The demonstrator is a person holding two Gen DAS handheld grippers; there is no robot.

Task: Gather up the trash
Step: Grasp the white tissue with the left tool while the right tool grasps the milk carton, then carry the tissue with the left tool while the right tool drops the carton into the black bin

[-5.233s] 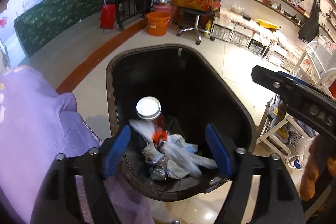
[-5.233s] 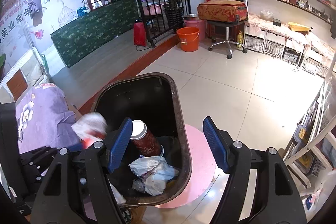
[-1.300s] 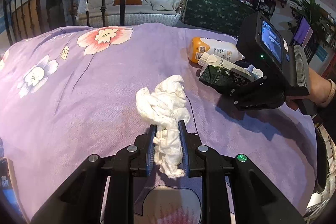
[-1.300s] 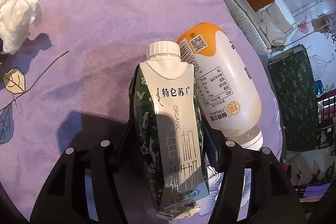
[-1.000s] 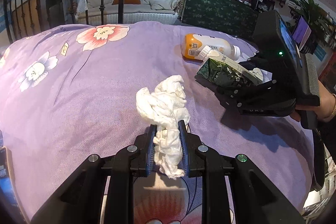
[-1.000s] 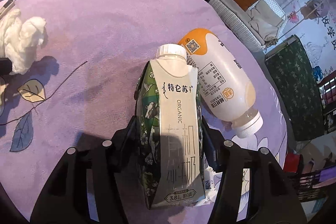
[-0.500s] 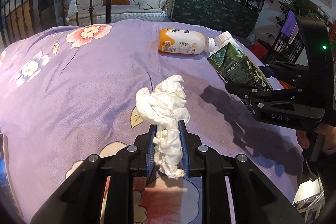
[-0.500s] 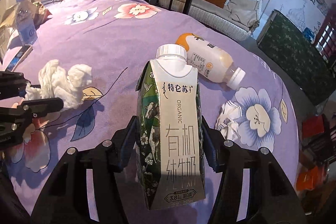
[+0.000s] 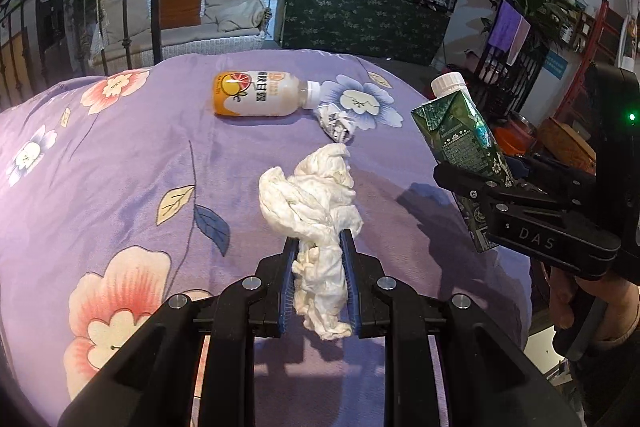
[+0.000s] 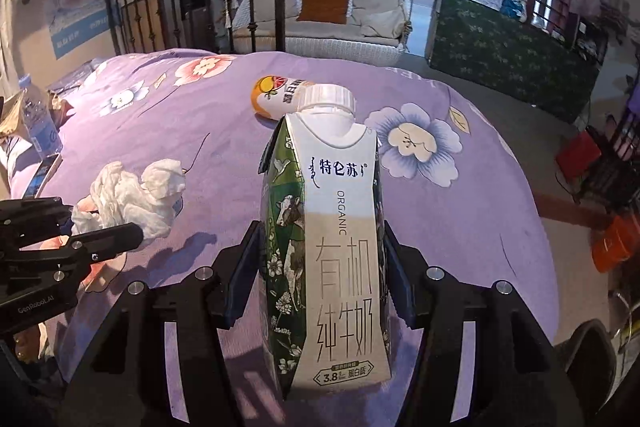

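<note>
The crumpled white tissue (image 9: 316, 211) is sitting pinched between the blue pads of the left hand-held gripper (image 9: 318, 259), hanging clear above the purple floral bedspread (image 9: 120, 155); its loose folds are bulging out above and below the grip, so the narrow clamp looks chosen to keep the soft wad from slipping. The green-and-white milk carton (image 10: 332, 235) is being gripped upright by its two sides in the right hand-held gripper (image 10: 320, 267), cap on top, which probably keeps any leftover liquid inside. Both pieces are being carried, likely toward a bin that is not in view now.

On the bedspread an orange-capped drink bottle (image 9: 256, 94) is lying on its side, with a small crumpled wrapper (image 9: 336, 121) just beside its neck; these appear to be waiting for collection.

Compared with a second ago, both hand-held grippers are sitting farther back from the bottle, the carton is turned from slanting to upright, and the wrapper, formerly hidden, is showing. The grips themselves are unchanged.
</note>
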